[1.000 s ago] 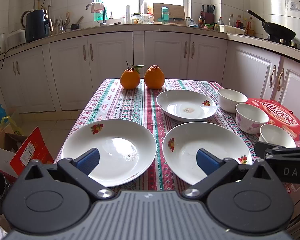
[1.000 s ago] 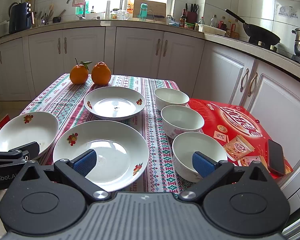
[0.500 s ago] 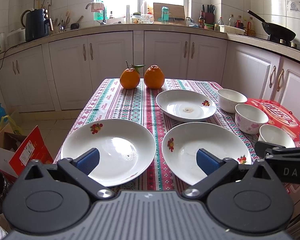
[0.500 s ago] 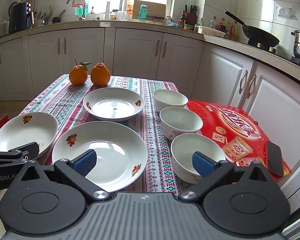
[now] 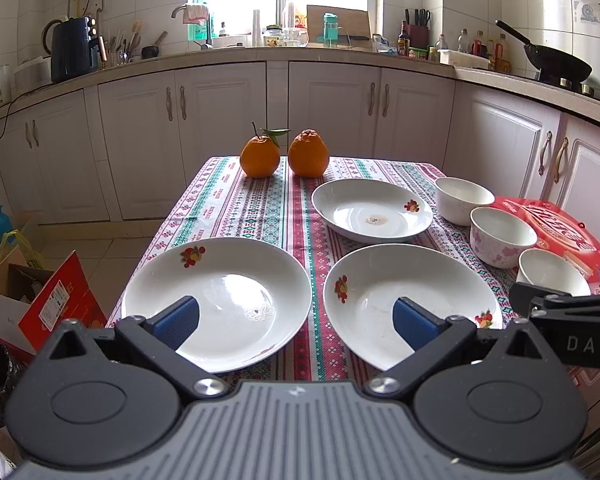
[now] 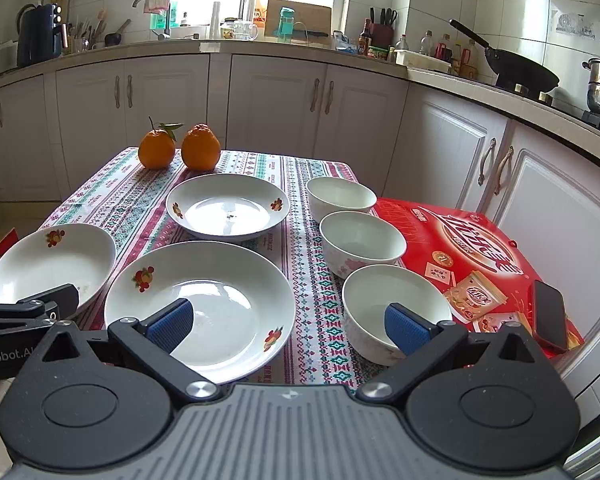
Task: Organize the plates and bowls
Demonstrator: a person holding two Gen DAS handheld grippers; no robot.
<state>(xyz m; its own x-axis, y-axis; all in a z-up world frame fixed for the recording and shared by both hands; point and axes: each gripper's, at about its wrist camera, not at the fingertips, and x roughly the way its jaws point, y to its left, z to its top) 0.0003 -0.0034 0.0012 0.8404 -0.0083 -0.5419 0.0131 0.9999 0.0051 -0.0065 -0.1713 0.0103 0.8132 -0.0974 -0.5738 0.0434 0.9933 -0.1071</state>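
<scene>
Three white plates with fruit prints lie on the patterned tablecloth: a near left plate (image 5: 228,300) (image 6: 48,264), a near right plate (image 5: 400,300) (image 6: 220,296) and a far plate (image 5: 372,210) (image 6: 228,208). Three white bowls stand in a row at the right: far bowl (image 5: 462,198) (image 6: 340,196), middle bowl with pink flowers (image 5: 500,236) (image 6: 360,240), near bowl (image 5: 548,272) (image 6: 388,300). My left gripper (image 5: 296,322) is open and empty, above the near table edge. My right gripper (image 6: 286,322) is open and empty, between the near right plate and the near bowl.
Two oranges (image 5: 284,154) (image 6: 178,148) sit at the table's far end. A red box (image 6: 472,248) with a black phone (image 6: 550,316) on it lies to the right of the bowls. A cardboard box (image 5: 40,300) stands on the floor at left. White cabinets (image 5: 220,120) line the back.
Both grippers have shifted only slightly. No plate or bowl has moved.
</scene>
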